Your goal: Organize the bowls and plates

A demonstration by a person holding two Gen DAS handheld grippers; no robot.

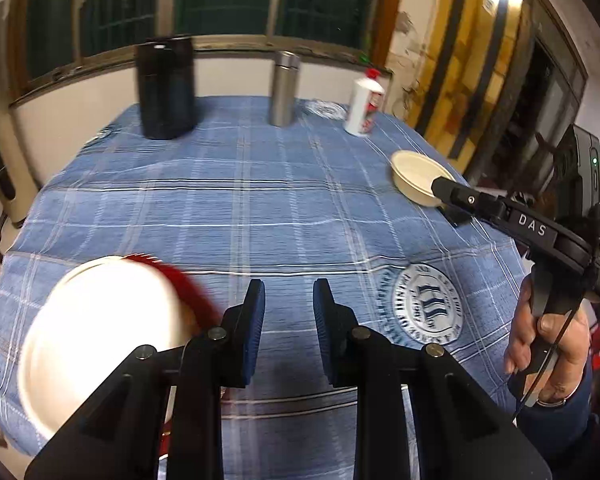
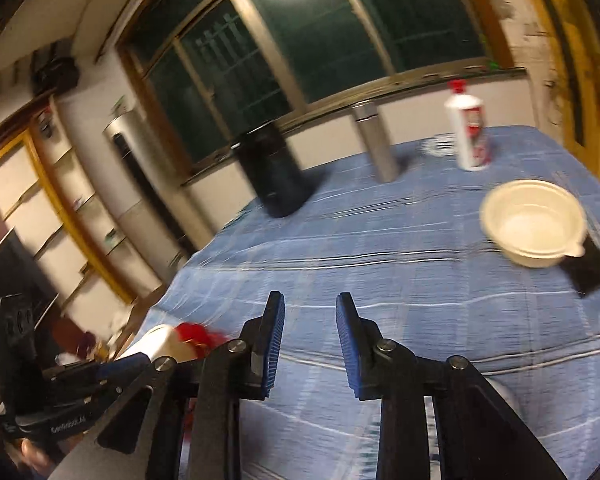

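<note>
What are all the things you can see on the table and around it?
Tablecloth: one, blue plaid, covering the table.
Bowl: one, cream, right side of the table, next to a flat black object.
Plate: one, white with a red-patterned edge, near left.
Canister: one, black, far left.
Flask: one, silver, far middle.
Bottle: one, white with red cap, far right.
Window: dark panes, behind the table.
Left gripper: black, blue-padded fingers apart, nothing between.
Right gripper: same, fingers apart, empty.
Right hand: holding the right gripper's handle.
</note>
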